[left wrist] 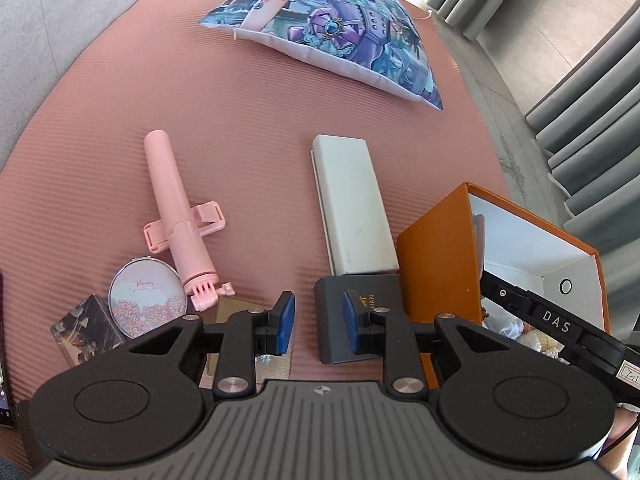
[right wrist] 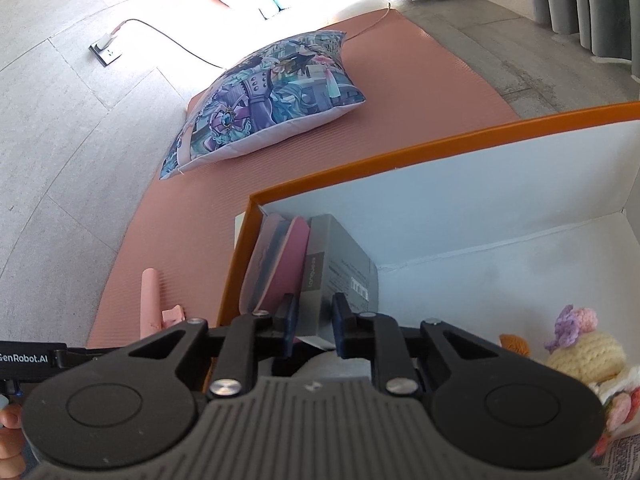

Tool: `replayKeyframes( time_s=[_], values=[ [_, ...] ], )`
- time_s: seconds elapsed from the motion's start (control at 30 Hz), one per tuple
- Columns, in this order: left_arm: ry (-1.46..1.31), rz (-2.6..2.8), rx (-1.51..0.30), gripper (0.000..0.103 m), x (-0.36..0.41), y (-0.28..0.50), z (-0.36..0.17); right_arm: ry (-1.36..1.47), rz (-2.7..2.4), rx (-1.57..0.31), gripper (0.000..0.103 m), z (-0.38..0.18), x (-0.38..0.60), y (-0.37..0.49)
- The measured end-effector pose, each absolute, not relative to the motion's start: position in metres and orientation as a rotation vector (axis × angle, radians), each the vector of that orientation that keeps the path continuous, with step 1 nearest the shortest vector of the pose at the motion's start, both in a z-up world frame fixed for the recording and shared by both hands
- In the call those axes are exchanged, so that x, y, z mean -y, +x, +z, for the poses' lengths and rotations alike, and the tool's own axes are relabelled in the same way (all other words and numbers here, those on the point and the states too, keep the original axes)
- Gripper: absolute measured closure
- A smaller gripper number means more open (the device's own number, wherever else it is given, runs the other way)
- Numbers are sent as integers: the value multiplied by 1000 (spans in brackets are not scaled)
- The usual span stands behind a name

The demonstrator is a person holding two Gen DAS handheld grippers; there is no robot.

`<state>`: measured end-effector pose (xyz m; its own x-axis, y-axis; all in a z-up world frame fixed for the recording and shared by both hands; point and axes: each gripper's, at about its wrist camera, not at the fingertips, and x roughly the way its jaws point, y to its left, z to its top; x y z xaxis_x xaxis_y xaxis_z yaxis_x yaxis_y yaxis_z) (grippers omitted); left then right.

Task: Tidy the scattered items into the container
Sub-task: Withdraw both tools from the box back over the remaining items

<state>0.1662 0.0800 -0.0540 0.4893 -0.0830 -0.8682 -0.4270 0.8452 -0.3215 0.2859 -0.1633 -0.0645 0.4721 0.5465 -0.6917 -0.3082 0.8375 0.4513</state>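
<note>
An orange box (left wrist: 436,248) with a white inside stands on the pink mat at the right; its rim (right wrist: 400,152) also shows in the right wrist view. My left gripper (left wrist: 318,320) is open and empty above a dark box with gold print (left wrist: 340,300). Beyond lie a long white box (left wrist: 352,204), a pink selfie stick (left wrist: 176,208), a round floral mirror (left wrist: 148,304) and a small patterned box (left wrist: 86,328). My right gripper (right wrist: 315,328) is inside the orange box, jaws apart around the near end of a grey box (right wrist: 340,272); whether they grip it is unclear.
A printed cushion (left wrist: 332,24) lies at the far side of the pink mat (left wrist: 240,120). Inside the orange box are pink flat items (right wrist: 280,264) and crochet toys (right wrist: 584,352). Grey curtains (left wrist: 580,92) hang at the right. A floor socket with a cable (right wrist: 105,50) is far left.
</note>
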Motion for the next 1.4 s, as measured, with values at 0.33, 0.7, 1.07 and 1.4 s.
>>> replayKeyframes(
  time_s=[0.33, 0.7, 1.07, 1.4],
  values=[
    [-581, 290, -975, 74, -124, 128, -34, 229, 496, -906, 74, -57, 161, 277],
    [-535, 307, -901, 74, -154, 99, -7, 16, 466, -741, 72, -9, 140, 218],
    [-469, 263, -840, 74, -178, 68, 8, -80, 645, -634, 71, 28, 77, 164],
    [-521, 275, -893, 74, -203, 55, -9, -160, 739, -662, 71, 17, 22, 142]
  ],
)
